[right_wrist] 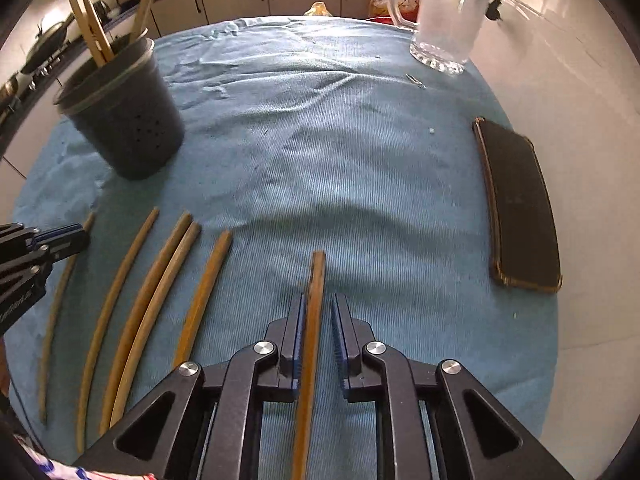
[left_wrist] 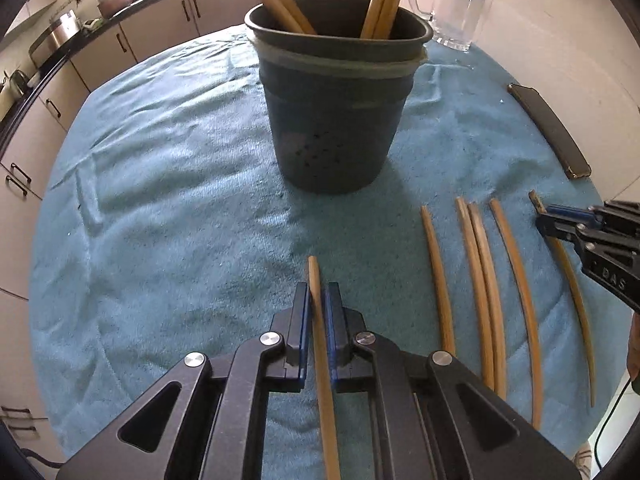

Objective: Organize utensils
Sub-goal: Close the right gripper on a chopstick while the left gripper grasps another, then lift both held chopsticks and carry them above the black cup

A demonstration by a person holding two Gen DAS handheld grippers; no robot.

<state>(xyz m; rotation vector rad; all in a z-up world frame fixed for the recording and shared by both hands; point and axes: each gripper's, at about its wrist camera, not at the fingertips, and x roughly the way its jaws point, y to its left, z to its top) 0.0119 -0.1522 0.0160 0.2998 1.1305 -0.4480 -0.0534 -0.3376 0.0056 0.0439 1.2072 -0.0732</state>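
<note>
Lengthwise, each chopstick (left_wrist: 320, 344) runs between its tongs (left_wrist: 317, 300) — tip forward.

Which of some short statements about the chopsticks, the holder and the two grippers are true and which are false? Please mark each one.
1. The left gripper has a chopstick between its fingers. True.
2. The dark holder contains no chopsticks. False: several stand in it.
3. The right gripper is shut tight on its chopstick. False: a gap shows beside the right finger, so it is open around the chopstick.
4. A glass mug stands upright at the far edge of the blue cloth. True.
5. The black phone lies inside the holder. False: it lies flat on the cloth's right edge.
</note>
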